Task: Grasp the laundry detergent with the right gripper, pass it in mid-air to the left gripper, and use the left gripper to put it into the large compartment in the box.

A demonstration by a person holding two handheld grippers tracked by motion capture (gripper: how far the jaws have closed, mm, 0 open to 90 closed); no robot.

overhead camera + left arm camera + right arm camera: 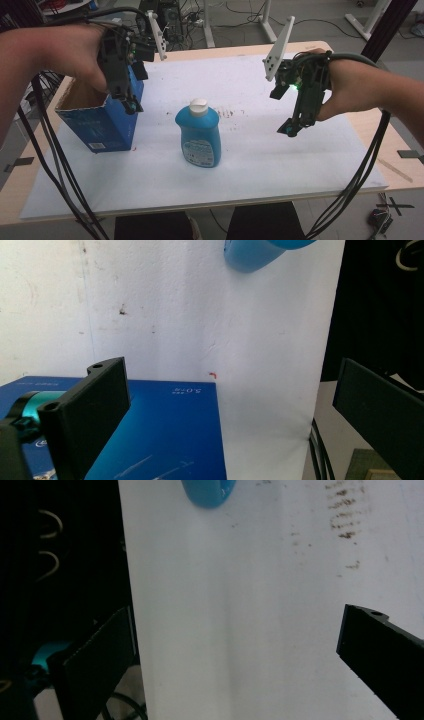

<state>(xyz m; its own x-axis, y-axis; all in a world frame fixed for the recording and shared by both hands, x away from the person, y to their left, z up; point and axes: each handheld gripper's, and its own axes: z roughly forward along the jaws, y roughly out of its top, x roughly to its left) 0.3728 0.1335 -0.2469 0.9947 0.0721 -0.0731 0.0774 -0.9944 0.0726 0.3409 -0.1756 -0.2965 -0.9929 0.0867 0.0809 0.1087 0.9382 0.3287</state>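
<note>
- We count one blue plastic bottle with a white cap [198, 132], one open dark blue cardboard box [102, 120], and two black grippers.
- The bottle stands upright mid-surface; the box stands to its left, apart from it.
- The left gripper [131, 104] hangs over the box's right edge, jaws spread, grasping nothing.
- The right gripper [290, 129] hovers right of the bottle, well apart from it, jaws likewise released and empty.
- The left gripper view shows printed white lettering on the box face and a small red mark on the sheet beside it.
- The right gripper view shows brown smudges [345, 517] clearly.
- The surface is a pale wooden table under a white sheet [250, 165]; behind it lie cables and white legs on a grey floor.
</note>
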